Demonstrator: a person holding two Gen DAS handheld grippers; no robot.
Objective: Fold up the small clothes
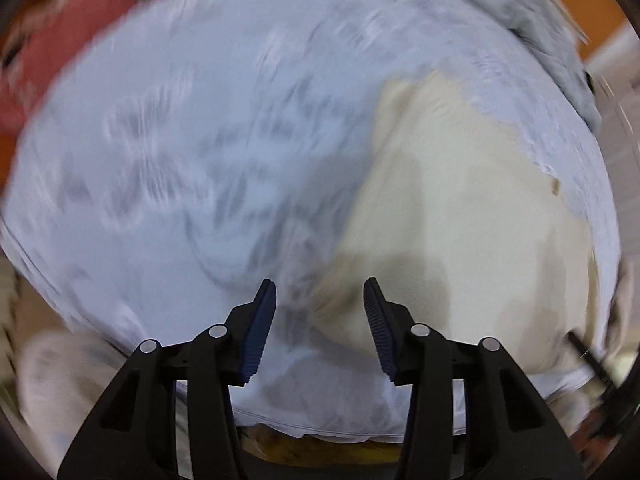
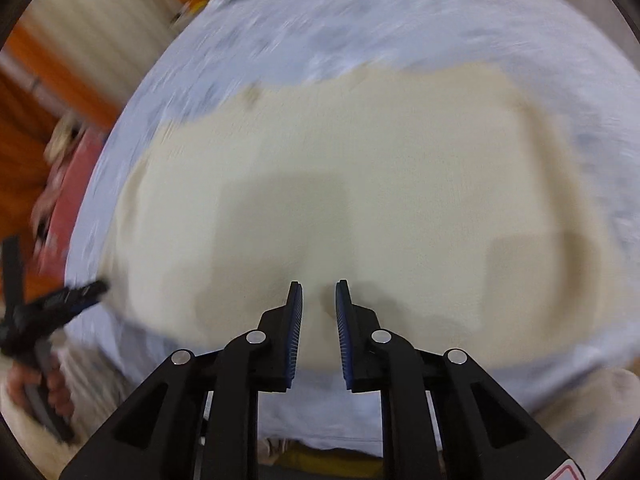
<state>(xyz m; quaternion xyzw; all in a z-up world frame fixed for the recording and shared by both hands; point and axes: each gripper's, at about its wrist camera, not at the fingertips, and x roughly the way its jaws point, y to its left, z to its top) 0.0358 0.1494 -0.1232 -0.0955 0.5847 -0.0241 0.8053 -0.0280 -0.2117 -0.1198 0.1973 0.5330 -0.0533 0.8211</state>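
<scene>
Left wrist view: a cream cloth (image 1: 460, 220) (all blurry) lies flat on a pale blue sheet (image 1: 180, 140), from 6 to 3 o'clock. Left gripper (image 1: 320, 300) jaws are spread wide. Right gripper (image 2: 319, 292) jaws are slightly apart, holding nothing, over the cream cloth (image 2: 340, 180).

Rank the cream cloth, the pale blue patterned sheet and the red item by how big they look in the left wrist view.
1. Pale blue patterned sheet: fills most of the frame.
2. Cream cloth: a large patch on the right.
3. Red item: a blurred strip at the upper left edge, cut off by the frame, so its true size is unsure.
</scene>
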